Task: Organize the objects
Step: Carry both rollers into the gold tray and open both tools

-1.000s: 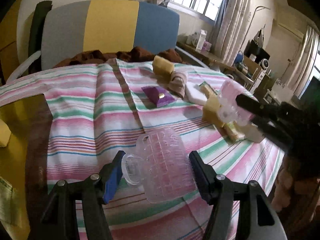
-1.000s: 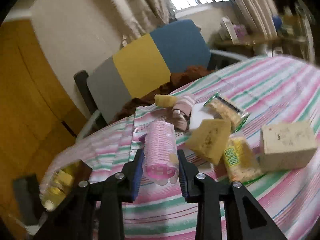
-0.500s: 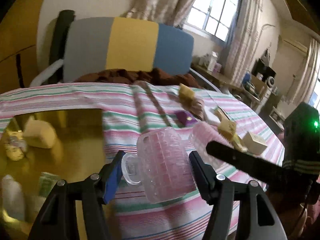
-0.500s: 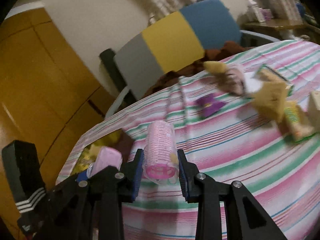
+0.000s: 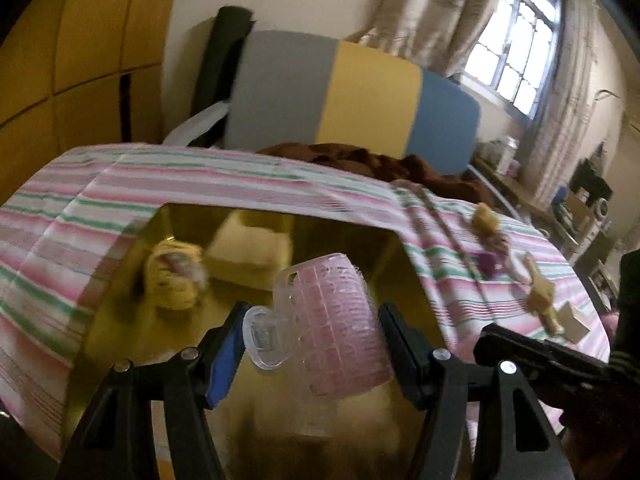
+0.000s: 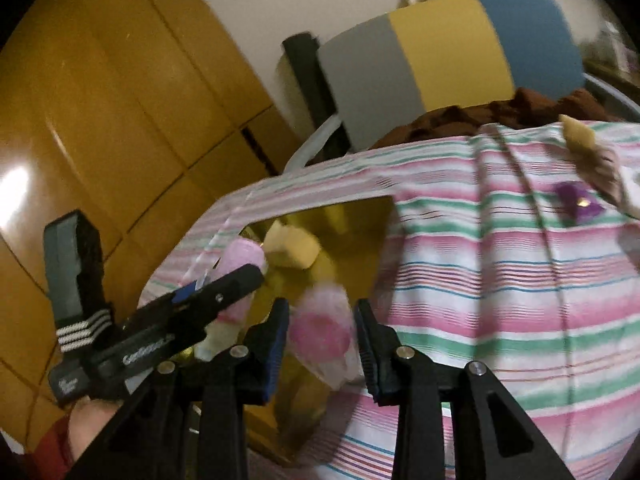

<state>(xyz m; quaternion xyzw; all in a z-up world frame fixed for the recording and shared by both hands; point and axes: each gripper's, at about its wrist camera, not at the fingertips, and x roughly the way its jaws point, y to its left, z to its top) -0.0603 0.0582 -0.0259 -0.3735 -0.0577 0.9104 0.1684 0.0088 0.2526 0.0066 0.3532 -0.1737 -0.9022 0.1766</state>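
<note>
My left gripper [image 5: 310,344] is shut on a pink hair roller with a clear clip [image 5: 328,324] and holds it above the yellow box [image 5: 372,240] set in the striped tablecloth. My right gripper [image 6: 322,338] holds a second pink hair roller [image 6: 322,330], blurred, over the box's near edge [image 6: 360,220]; its jaws look slightly parted. The left gripper [image 6: 224,292] with its roller [image 6: 240,256] shows at left in the right wrist view. The right gripper's finger [image 5: 536,354] shows at lower right in the left wrist view.
Inside the box lie a yellow sponge [image 5: 250,250] and a yellow-and-pink bundle [image 5: 174,276]. On the striped cloth [image 6: 500,280] to the right lie a purple pouch [image 6: 578,202], a sponge [image 5: 540,296], a small box [image 5: 574,320] and other items. A grey-yellow-blue chair [image 5: 360,100] stands behind.
Both grippers have swung left from the cloth's clutter to over the yellow box, each carrying its roller. The right gripper's jaws look wider apart now.
</note>
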